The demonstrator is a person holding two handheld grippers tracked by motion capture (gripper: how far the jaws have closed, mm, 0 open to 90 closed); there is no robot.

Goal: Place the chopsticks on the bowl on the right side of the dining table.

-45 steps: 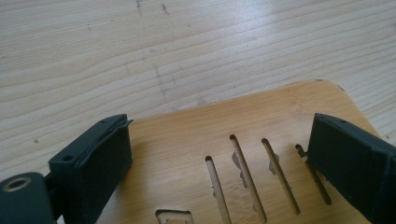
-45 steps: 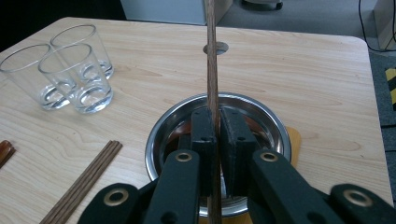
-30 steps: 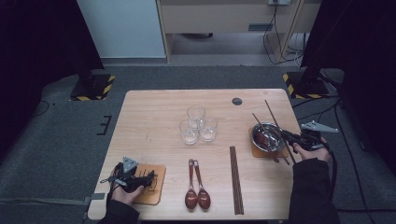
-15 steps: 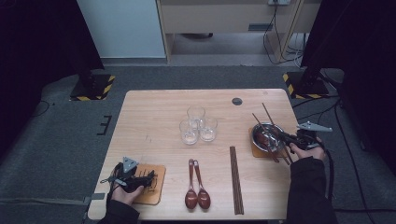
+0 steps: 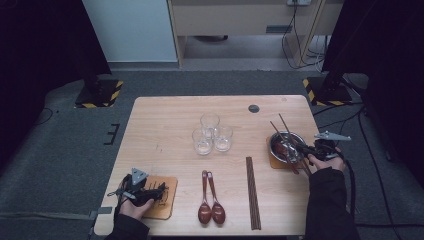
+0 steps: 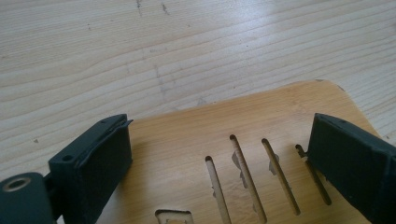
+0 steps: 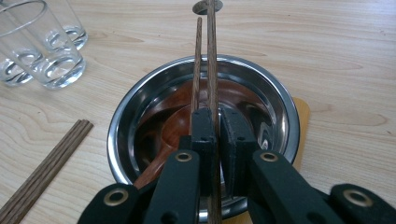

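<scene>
High view: right gripper (image 5: 300,150) is reaching over the steel bowl (image 5: 280,141), which is sitting on a coaster (image 5: 274,161) near the table's (image 5: 165,120) right edge. Two chopsticks (image 5: 281,131) are sticking out past the bowl's far rim, slanted toward the table's far side. Three glasses (image 5: 211,134) are standing clustered well left of the bowl. Another chopstick pair (image 5: 252,192) is lying just left of the bowl and nearer the person, two wooden spoons (image 5: 210,200) further left of it. Left gripper (image 5: 152,192) is resting on a slotted wooden trivet (image 5: 165,200), far from the bowl at the near left corner.

Left gripper view: jaws are standing spread wide, one at each side over the trivet (image 6: 224,135), nothing pinched between them.

Right gripper view: right gripper (image 7: 218,126) is hovering over the bowl (image 7: 280,107), jaws pressed together and pinching one chopstick (image 7: 211,56); a second stick (image 7: 196,65) is running just beside the left jaw, grip on it unclear. A brown spoon (image 7: 173,126) is lying inside the bowl. Glasses (image 7: 42,42) are standing left of the bowl.
</scene>
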